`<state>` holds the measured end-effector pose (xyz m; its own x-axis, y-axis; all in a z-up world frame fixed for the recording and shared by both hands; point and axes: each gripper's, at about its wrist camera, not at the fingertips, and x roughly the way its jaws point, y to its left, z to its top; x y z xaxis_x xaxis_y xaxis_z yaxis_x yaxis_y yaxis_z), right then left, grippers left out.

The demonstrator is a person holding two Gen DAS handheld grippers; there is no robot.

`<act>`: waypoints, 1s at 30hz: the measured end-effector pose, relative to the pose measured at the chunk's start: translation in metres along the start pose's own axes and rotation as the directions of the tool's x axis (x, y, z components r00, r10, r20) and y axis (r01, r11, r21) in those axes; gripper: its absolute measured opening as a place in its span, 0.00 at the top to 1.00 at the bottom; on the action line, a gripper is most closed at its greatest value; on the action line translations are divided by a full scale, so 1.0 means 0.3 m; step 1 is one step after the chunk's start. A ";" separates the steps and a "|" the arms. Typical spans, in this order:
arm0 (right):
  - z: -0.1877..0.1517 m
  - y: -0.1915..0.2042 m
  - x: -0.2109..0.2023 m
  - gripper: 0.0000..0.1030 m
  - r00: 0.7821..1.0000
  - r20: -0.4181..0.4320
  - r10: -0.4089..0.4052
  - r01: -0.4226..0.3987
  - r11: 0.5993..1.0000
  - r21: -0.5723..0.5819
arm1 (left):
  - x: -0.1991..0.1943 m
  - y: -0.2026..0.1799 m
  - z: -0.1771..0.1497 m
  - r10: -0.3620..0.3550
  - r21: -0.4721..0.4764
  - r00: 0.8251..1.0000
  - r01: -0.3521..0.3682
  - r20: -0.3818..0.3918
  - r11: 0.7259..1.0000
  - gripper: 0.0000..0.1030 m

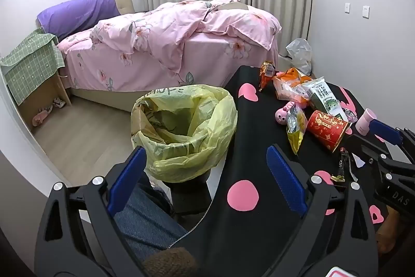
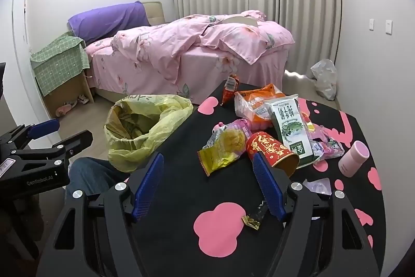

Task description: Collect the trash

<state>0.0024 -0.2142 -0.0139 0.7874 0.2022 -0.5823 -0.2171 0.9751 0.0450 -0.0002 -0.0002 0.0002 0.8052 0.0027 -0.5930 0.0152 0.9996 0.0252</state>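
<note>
A bin lined with a yellow bag (image 1: pixel 181 129) (image 2: pixel 145 129) stands on the floor left of the black table with pink spots (image 1: pixel 241 196) (image 2: pixel 218 232). Trash lies heaped on the table: a red paper cup (image 1: pixel 326 130) (image 2: pixel 269 151) on its side, a yellow snack wrapper (image 1: pixel 295 129) (image 2: pixel 223 151), a green and white milk carton (image 1: pixel 324 98) (image 2: pixel 290 126), an orange bag (image 1: pixel 288 85) (image 2: pixel 259 99) and a red-orange packet (image 1: pixel 265 73) (image 2: pixel 230 87). A small dark wrapper (image 2: pixel 255 217) lies near me. My left gripper (image 1: pixel 206 157) (image 2: pixel 64 133) hangs open between bin and table edge, holding nothing. My right gripper (image 2: pixel 207 162) (image 1: pixel 373 144) is open just short of the heap.
A pink cup (image 1: pixel 365 121) (image 2: pixel 354 157) lies at the table's right side, a pink toy (image 1: pixel 281 116) among the trash. Behind are a bed with pink bedding (image 1: pixel 168 43), a nightstand under a green cloth (image 1: pixel 31 66) and a white plastic bag (image 1: pixel 299 53) on the floor. A person's jeans-clad leg (image 1: pixel 145 220) is below.
</note>
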 end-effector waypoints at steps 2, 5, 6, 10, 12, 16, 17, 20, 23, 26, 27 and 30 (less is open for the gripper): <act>0.000 0.000 0.002 0.34 1.000 0.000 -0.004 0.004 1.000 -0.003 | -0.002 0.003 0.000 -0.010 -0.013 1.000 0.010 0.004 1.000 0.13; -0.011 -0.003 -0.013 0.34 1.000 0.001 -0.008 0.008 1.000 -0.005 | -0.005 0.004 -0.002 -0.014 -0.011 1.000 0.014 0.002 1.000 0.13; -0.009 -0.010 -0.022 0.34 1.000 0.002 -0.011 0.011 1.000 0.003 | -0.007 0.004 -0.003 -0.014 -0.011 1.000 0.014 0.003 1.000 0.13; -0.020 -0.022 -0.025 0.34 1.000 0.023 -0.014 0.013 1.000 0.024 | -0.014 0.006 -0.008 -0.012 -0.007 1.000 0.012 -0.001 1.000 0.13; -0.018 -0.021 -0.035 0.34 1.000 0.024 -0.012 0.012 0.999 0.031 | -0.014 0.005 -0.002 -0.013 -0.010 1.000 0.013 0.004 1.000 0.13; -0.015 -0.016 -0.052 0.34 0.999 0.037 -0.006 0.005 0.999 0.031 | -0.032 0.002 -0.009 -0.016 -0.010 1.000 0.016 0.012 1.000 0.13; -0.012 -0.012 -0.051 0.34 0.999 0.038 -0.006 0.005 1.000 0.030 | -0.035 0.003 -0.011 -0.017 -0.011 1.000 0.017 0.013 1.000 0.13; -0.007 -0.010 -0.056 0.34 0.999 0.044 -0.009 0.007 1.000 0.028 | -0.043 0.007 -0.001 -0.020 -0.016 1.000 0.021 0.020 1.000 0.13; -0.006 -0.010 -0.056 0.34 0.998 0.056 -0.007 0.005 1.000 0.027 | -0.056 0.008 0.005 -0.025 -0.018 0.999 0.026 0.038 1.000 0.13; -0.003 -0.006 -0.063 0.34 0.997 0.078 -0.005 0.003 1.000 0.029 | -0.076 0.008 0.005 -0.026 -0.018 0.998 0.028 0.063 0.999 0.13; -0.002 -0.004 -0.066 0.34 0.997 0.080 -0.005 0.003 1.000 0.027 | -0.081 0.008 0.006 -0.026 -0.017 0.997 0.027 0.068 1.000 0.13; -0.001 -0.001 -0.068 0.34 0.997 0.078 -0.005 0.003 1.000 0.025 | -0.082 0.006 0.011 -0.026 -0.014 0.997 0.027 0.069 1.000 0.13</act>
<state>-0.0137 -0.2188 -0.0023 0.8311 0.2039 -0.5174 -0.2004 0.9777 0.0633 -0.0179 0.0014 0.0175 0.8436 -0.0249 -0.5365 0.0283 0.9996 -0.0019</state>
